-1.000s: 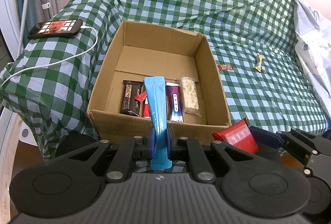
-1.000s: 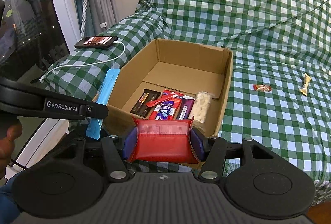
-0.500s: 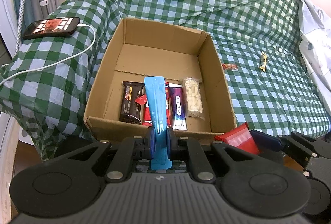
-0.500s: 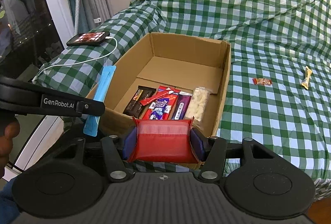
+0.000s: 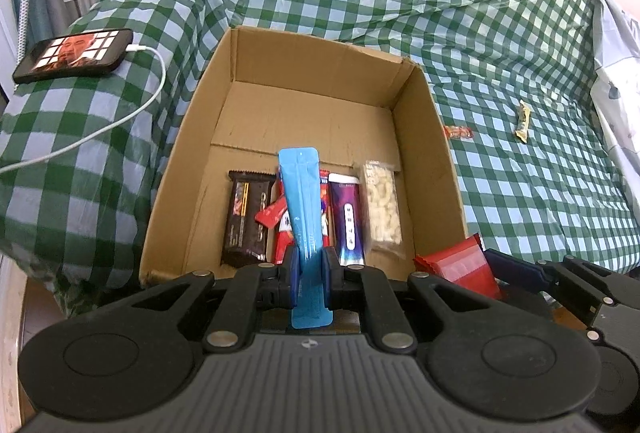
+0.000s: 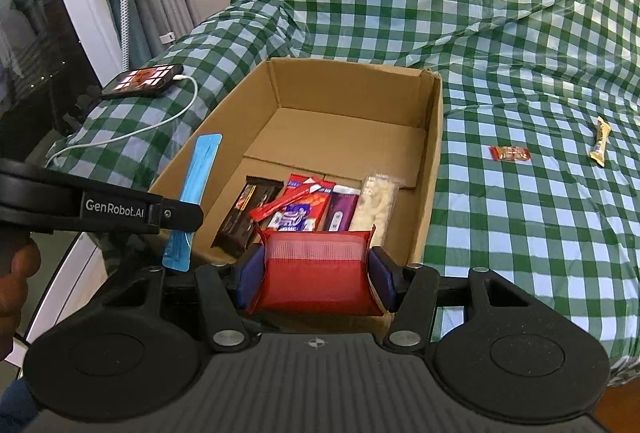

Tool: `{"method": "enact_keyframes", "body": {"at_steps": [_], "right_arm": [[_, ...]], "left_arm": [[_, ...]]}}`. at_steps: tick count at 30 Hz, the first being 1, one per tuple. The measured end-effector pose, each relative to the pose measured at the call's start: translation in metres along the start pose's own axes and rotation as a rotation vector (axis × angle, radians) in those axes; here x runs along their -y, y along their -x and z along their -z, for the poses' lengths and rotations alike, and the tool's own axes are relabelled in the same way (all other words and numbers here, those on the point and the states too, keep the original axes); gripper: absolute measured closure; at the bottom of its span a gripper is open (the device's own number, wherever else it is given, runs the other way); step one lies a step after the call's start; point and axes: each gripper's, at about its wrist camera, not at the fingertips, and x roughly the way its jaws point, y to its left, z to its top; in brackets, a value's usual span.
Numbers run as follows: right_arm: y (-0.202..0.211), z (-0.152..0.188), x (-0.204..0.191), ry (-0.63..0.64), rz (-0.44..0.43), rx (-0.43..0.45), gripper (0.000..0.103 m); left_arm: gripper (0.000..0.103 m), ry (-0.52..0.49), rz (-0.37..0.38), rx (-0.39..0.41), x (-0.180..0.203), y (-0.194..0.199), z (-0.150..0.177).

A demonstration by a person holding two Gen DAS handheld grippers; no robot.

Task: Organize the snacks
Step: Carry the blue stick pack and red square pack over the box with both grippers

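Blue pouch [image 5: 305, 201] btwn fingers [image 5: 291, 273], over box [image 5: 172, 169]

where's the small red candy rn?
Small red candy lies on the checked cloth, right of the cardboard box, left of the yellow wrapper.

I see a bed [image 6: 520, 33] covered with a green-and-white checked cloth, and an open cardboard box [image 5: 444, 169] sits directly on it near the front edge. To the box's left a phone [image 5: 74, 53] lies face up with its screen lit, a white cable [image 5: 120, 121] trailing from it across the cloth. To the box's right lie a small red wrapped snack [image 6: 511, 153] and, further right, a yellow wrapped one [image 6: 599, 146], apart from each other.
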Motion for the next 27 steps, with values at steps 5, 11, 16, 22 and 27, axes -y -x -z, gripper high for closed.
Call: {"method": "enact_keyframes", "body": {"at_steps": [5, 11, 16, 22, 27], "right_arm": [[-0.020, -0.016, 0.008, -0.010, -0.003, -0.013, 0.044], [-0.034, -0.025, 0.013, -0.016, -0.011, -0.022, 0.044], [-0.046, -0.036, 0.018, -0.010, -0.011, -0.018, 0.044], [-0.064, -0.047, 0.022, -0.004, -0.009, -0.017, 0.044], [-0.072, -0.052, 0.020, 0.003, -0.013, -0.016, 0.044]], "left_arm": [[0.091, -0.002, -0.004, -0.014, 0.000, -0.016, -0.014], [0.091, -0.004, -0.007, -0.027, -0.001, -0.033, -0.028], [0.091, 0.001, -0.011, -0.033, -0.001, -0.047, -0.040], [0.091, 0.006, -0.019, -0.030, -0.006, -0.059, -0.054], [0.091, 0.012, -0.018, -0.025, -0.010, -0.066, -0.062]]}}
